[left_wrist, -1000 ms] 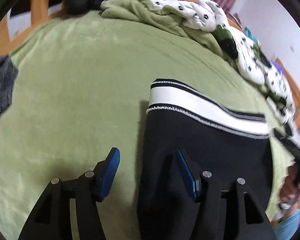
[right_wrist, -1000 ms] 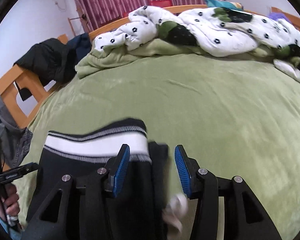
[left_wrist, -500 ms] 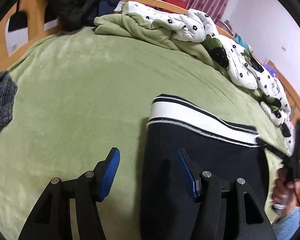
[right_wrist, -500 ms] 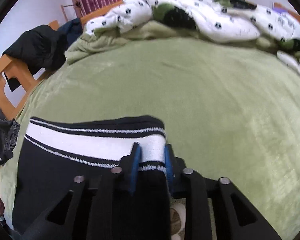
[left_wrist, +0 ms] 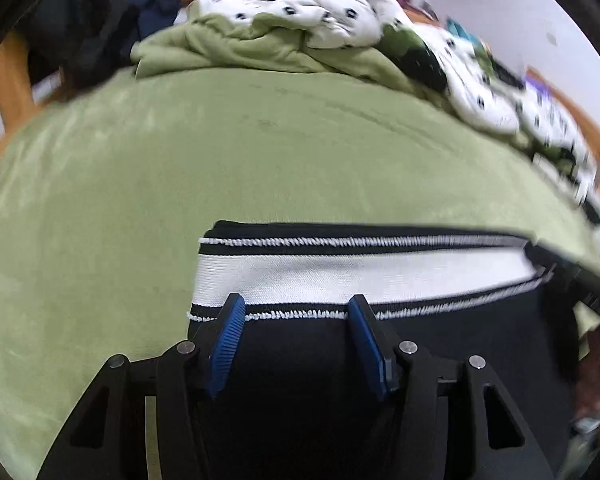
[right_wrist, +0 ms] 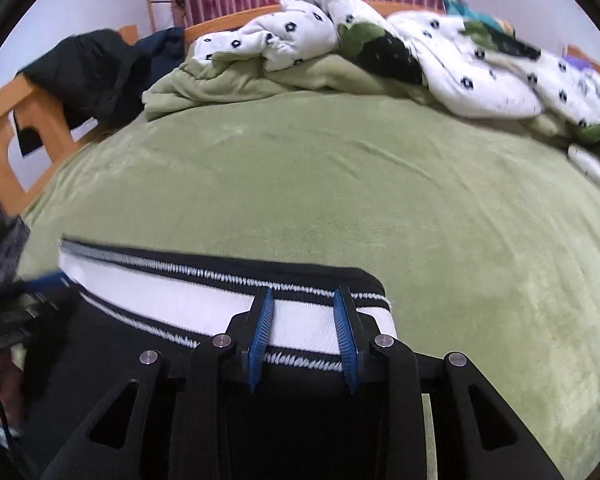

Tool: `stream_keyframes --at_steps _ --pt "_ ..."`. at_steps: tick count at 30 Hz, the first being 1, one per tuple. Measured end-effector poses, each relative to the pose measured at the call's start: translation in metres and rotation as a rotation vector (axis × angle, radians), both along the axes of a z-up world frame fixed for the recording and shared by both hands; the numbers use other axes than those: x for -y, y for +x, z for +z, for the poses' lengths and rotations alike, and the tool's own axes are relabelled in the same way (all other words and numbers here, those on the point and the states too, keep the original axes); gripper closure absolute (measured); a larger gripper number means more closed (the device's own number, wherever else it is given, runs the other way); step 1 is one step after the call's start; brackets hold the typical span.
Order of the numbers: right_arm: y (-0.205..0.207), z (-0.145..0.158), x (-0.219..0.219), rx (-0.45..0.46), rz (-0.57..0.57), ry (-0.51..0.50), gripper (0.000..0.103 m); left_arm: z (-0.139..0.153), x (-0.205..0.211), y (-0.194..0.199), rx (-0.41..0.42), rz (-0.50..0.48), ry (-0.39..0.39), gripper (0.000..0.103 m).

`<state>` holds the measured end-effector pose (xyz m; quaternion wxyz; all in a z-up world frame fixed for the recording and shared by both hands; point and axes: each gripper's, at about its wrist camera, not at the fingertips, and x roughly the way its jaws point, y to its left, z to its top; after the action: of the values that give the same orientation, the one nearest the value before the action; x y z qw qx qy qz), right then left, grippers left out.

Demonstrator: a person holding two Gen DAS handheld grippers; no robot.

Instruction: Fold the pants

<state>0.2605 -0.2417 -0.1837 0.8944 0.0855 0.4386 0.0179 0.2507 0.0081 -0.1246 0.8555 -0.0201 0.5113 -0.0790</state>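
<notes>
Pants (left_wrist: 340, 360): black, white-striped waistband, flat on near part of green bed cover (left_wrist: 260, 160) | my left gripper (left_wrist: 296, 320): jaws wide, over waistband's left end | my right gripper (right_wrist: 302, 320): jaws part-open, straddling waistband's right end; grip unclear | quilt (right_wrist: 440, 52): far side.

Black pants (left_wrist: 440, 344) are laid flat on a green bed cover (left_wrist: 260, 160), with the waistband (left_wrist: 360, 276) turned toward the far side of the bed. The waistband is made up of a broad white band edged above and below by black strips with white zigzag stitching. In the right wrist view, its right end (right_wrist: 364, 300) is seen squared off and slightly raised.
</notes>
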Motion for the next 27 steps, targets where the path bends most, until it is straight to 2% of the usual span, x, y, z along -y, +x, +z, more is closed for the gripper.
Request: stream_keyframes --at_steps 2,4,13,16,18,21,22,27 --pt "-0.002 -0.002 0.003 0.007 -0.001 -0.002 0.073 0.001 -0.009 0.004 -0.003 0.051 -0.041 0.062" --pt "-0.002 -0.002 0.003 0.006 -0.003 0.003 0.073 -0.004 -0.015 0.004 -0.003 0.068 -0.070 0.062" --pt "0.000 0.008 -0.007 0.002 0.013 -0.013 0.069 -0.007 -0.016 -0.001 0.030 0.068 -0.070 0.062" --pt "-0.002 0.012 -0.013 0.008 0.040 -0.026 0.056 -0.006 -0.015 -0.002 0.035 0.066 -0.068 0.062" --pt "-0.004 0.015 -0.023 0.012 0.077 -0.066 0.039 -0.006 -0.015 -0.002 0.035 0.068 -0.069 0.062" --pt "-0.008 0.017 -0.036 0.034 0.063 -0.173 0.037 -0.007 -0.016 -0.003 0.034 0.071 -0.081 0.062" --pt "-0.007 0.017 -0.036 0.032 0.065 -0.175 0.037 -0.008 -0.017 -0.003 0.033 0.071 -0.090 0.062" --pt "-0.003 0.012 -0.023 0.001 0.049 -0.071 0.036 -0.007 -0.018 -0.001 0.027 0.067 -0.094 0.062"
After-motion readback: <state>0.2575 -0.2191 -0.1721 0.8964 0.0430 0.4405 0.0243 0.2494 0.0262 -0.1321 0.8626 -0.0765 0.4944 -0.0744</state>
